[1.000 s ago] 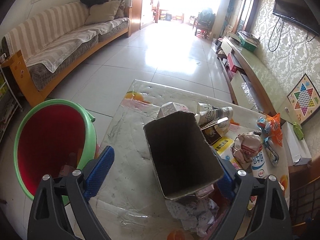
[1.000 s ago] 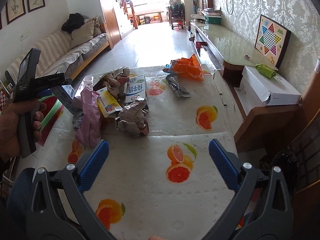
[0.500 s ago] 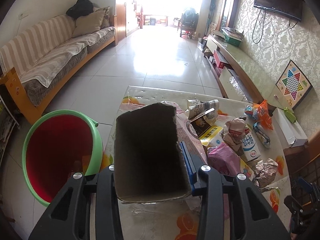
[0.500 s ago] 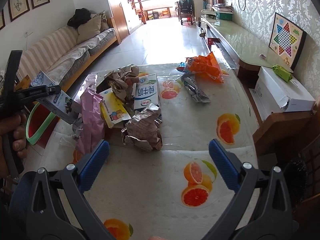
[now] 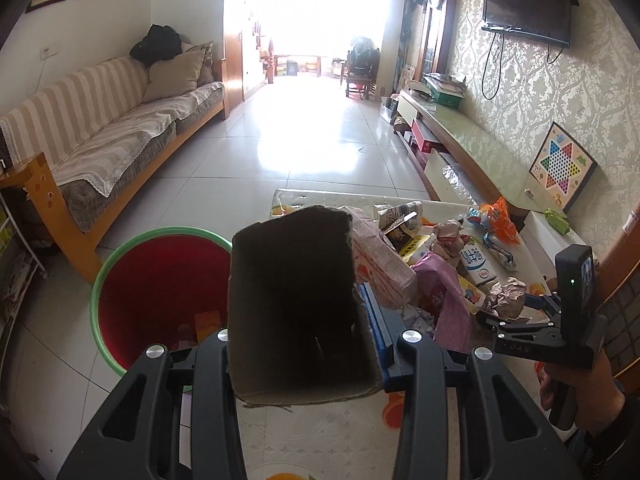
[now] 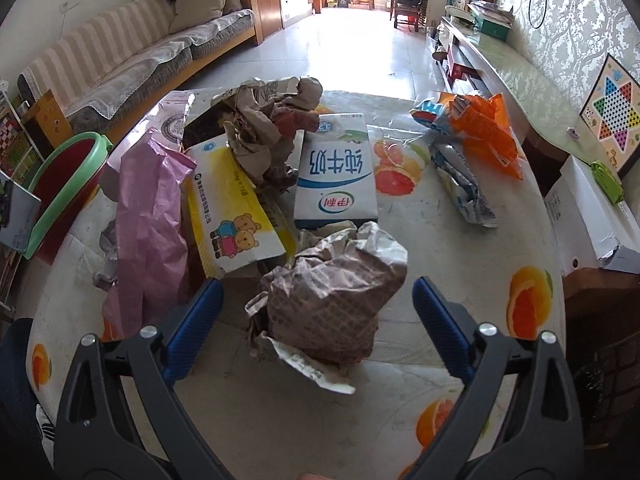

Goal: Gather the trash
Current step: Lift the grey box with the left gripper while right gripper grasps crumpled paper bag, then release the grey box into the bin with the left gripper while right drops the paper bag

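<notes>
The counter [image 6: 460,240], under a fruit-print cover, carries a heap of trash; beside it on the floor stands the green-rimmed bin [image 5: 160,280]. The left gripper [image 5: 298,344] has its jaws clamped on an open cardboard box [image 5: 292,300], held above the counter edge near the bin. The right gripper [image 6: 316,308] hangs over a crumpled paper bag [image 6: 336,292], jaws closing with the bag between them, not touching it.

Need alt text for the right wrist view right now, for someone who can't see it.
The right gripper, jaws closing but not yet touching, straddles a crumpled brown paper wad on a fruit-print table. Beyond it lie a blue-and-white milk carton, a yellow bear-print box, a pink plastic bag and orange wrappers; a green-rimmed red bin stands at left.
</notes>
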